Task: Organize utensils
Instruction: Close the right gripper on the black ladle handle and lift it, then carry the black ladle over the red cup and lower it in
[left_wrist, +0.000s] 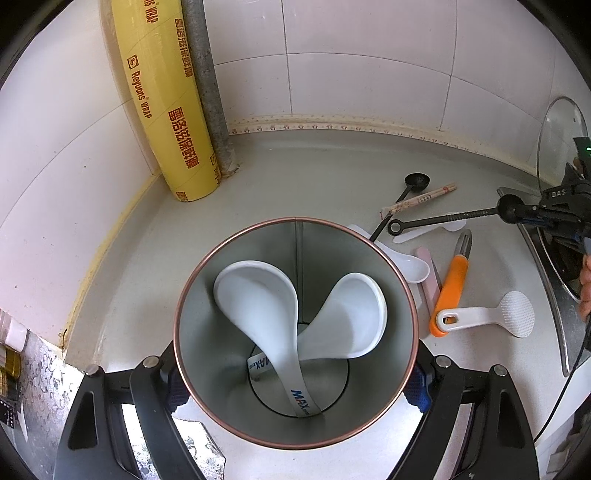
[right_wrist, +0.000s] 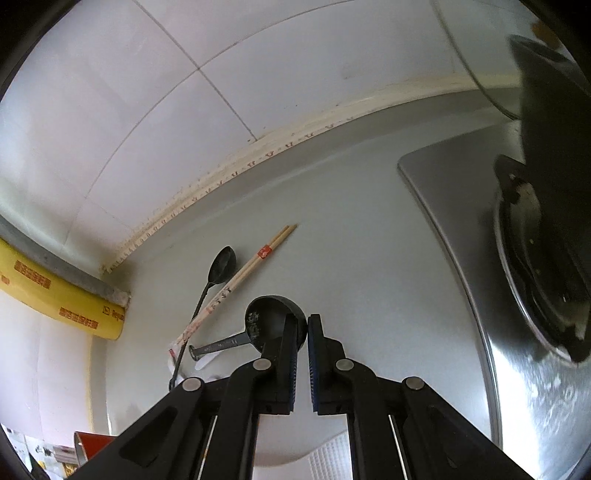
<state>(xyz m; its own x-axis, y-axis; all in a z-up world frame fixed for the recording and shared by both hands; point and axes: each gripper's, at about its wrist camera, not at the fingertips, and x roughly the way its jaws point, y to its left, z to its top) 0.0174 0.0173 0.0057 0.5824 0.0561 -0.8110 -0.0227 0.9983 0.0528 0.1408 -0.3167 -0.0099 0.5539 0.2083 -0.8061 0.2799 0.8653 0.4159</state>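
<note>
The left gripper (left_wrist: 295, 384) had its fingers (left_wrist: 173, 391) closed on either side of a steel cup (left_wrist: 207, 295) with a copper-coloured rim. Inside stood two white ceramic spoons (left_wrist: 258, 295), bowls up; one handle read "MAX" in blue and red.

The right gripper (right_wrist: 303, 354) was pinched nearly shut on the bowl of a black measuring scoop (right_wrist: 266, 321), handle pointing left.

On the bench (left_wrist: 314, 177) lay chopsticks (left_wrist: 421, 199), an orange peeler (left_wrist: 450, 288) and a white rice paddle (left_wrist: 491, 317).

A yellow roll (left_wrist: 162, 103) in the corner read "Rejuons WRAP".
</note>
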